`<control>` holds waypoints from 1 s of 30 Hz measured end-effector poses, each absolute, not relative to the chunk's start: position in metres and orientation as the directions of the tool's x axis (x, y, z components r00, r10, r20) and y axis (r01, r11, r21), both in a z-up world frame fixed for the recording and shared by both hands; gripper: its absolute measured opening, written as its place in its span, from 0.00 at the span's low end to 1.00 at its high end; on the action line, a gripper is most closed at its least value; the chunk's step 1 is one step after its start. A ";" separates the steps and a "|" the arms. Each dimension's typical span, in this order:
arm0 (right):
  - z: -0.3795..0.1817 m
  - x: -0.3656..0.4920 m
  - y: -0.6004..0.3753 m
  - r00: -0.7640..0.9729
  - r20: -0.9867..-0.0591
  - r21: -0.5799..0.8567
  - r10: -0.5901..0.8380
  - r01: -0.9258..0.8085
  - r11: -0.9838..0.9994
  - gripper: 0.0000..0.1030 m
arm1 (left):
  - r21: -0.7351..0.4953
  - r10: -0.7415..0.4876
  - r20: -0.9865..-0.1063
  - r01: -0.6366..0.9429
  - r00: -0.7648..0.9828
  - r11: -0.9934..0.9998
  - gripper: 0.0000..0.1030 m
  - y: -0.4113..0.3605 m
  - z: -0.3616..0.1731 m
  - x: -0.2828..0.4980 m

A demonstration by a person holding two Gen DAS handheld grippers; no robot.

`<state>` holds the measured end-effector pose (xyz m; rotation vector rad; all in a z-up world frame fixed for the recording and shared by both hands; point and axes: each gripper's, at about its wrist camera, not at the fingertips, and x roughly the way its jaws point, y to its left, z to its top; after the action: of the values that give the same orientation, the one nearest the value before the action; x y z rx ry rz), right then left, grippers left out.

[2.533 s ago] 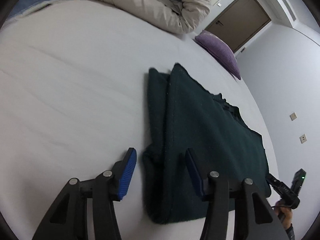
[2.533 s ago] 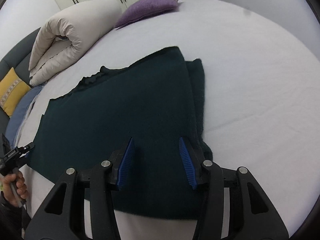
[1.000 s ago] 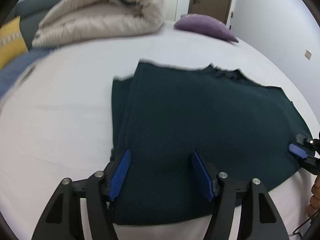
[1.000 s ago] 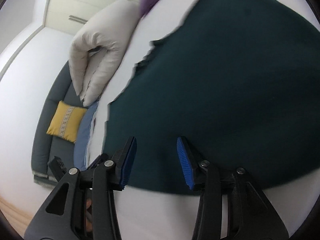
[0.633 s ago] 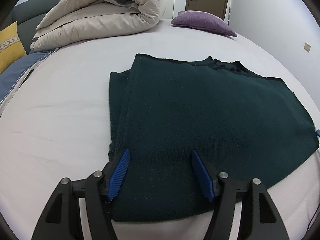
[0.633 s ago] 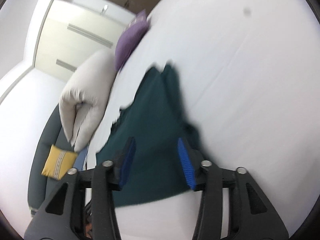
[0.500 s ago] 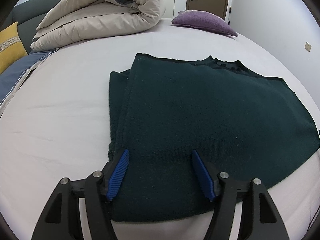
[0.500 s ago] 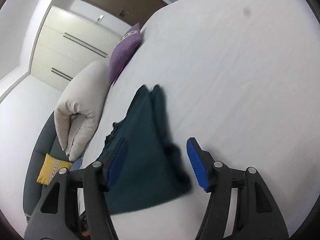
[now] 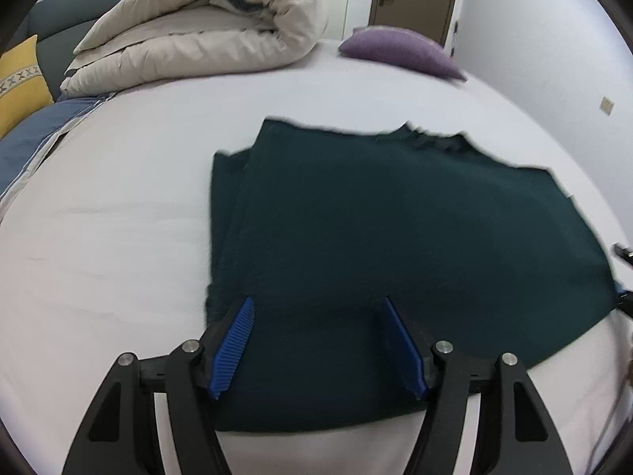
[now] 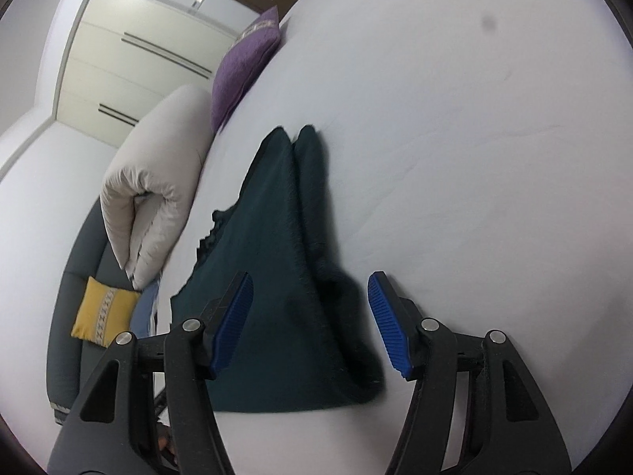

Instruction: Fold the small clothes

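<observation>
Dark green garment (image 9: 395,237) lies flat on white bed (image 9: 118,237), one side folded over. My left gripper (image 9: 316,340) hovers at its near hem, jaws released, nothing grasped. My right gripper (image 10: 308,320) straddles the folded side edge, jaws released, pads clear of cloth. Rolled duvet (image 9: 205,27), purple pillow (image 9: 395,49) beyond.

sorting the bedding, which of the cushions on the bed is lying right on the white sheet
The purple cushion, at the far edge of the white sheet near the door. The yellow cushion instead leans on the grey headboard, beside the rolled beige duvet.
</observation>
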<state>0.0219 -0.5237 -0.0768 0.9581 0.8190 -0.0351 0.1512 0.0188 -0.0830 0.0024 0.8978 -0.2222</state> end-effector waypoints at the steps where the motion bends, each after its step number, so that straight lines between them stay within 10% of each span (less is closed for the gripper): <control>1: -0.076 0.024 -0.523 0.700 -0.642 0.703 0.313 0.374 0.605 0.57 | -0.098 -0.204 -0.767 0.203 0.609 0.974 0.67 0.015 -0.078 0.150; 24: -0.081 0.091 -0.488 0.582 -0.694 0.686 0.424 0.353 0.637 0.55 | -0.238 -0.368 -0.787 0.306 0.496 0.922 0.69 -0.044 -0.108 0.188; 30: -0.101 0.093 -0.493 0.583 -0.675 0.724 0.453 0.401 0.562 0.23 | -0.252 -0.384 -0.782 0.314 0.491 0.915 0.69 -0.042 -0.110 0.187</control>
<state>0.0926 -0.4931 -0.1012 1.0199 0.9951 0.0372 0.1874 -0.0416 -0.1100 -0.0788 0.9689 -0.4240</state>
